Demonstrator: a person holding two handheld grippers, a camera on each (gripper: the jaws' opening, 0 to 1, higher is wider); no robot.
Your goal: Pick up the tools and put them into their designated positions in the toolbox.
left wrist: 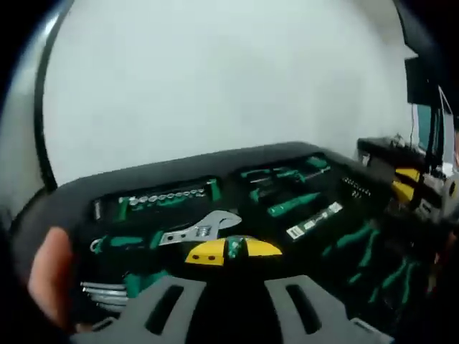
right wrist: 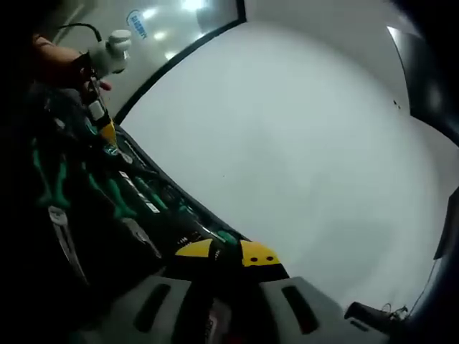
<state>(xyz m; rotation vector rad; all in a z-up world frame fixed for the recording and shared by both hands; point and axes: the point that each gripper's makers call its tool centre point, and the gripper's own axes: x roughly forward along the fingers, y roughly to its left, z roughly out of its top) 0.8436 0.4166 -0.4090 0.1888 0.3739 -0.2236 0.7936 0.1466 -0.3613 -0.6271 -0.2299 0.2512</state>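
Note:
In the left gripper view an open black toolbox (left wrist: 79, 193) lies ahead with green-handled tools in it: a row of sockets (left wrist: 161, 197), an adjustable wrench (left wrist: 197, 229), screwdrivers (left wrist: 294, 204) and pliers (left wrist: 366, 251). A yellow and green tool (left wrist: 233, 249) lies straight across the tips of my left gripper (left wrist: 233, 287). In the right gripper view the toolbox (right wrist: 43, 244) runs along the left. A yellow and black piece (right wrist: 240, 254) sits at the tips of my right gripper (right wrist: 229, 294). The gap between each pair of jaws is dark, so any grip is hidden.
A hand (left wrist: 50, 276) rests at the toolbox's left edge, beside hex keys (left wrist: 100, 292). A pale grey tabletop (right wrist: 301, 158) spreads beyond the box. The other gripper, with a white knob (right wrist: 111, 46) and a yellow part (right wrist: 107, 132), shows at the upper left. Dark equipment (left wrist: 423, 79) stands at the right.

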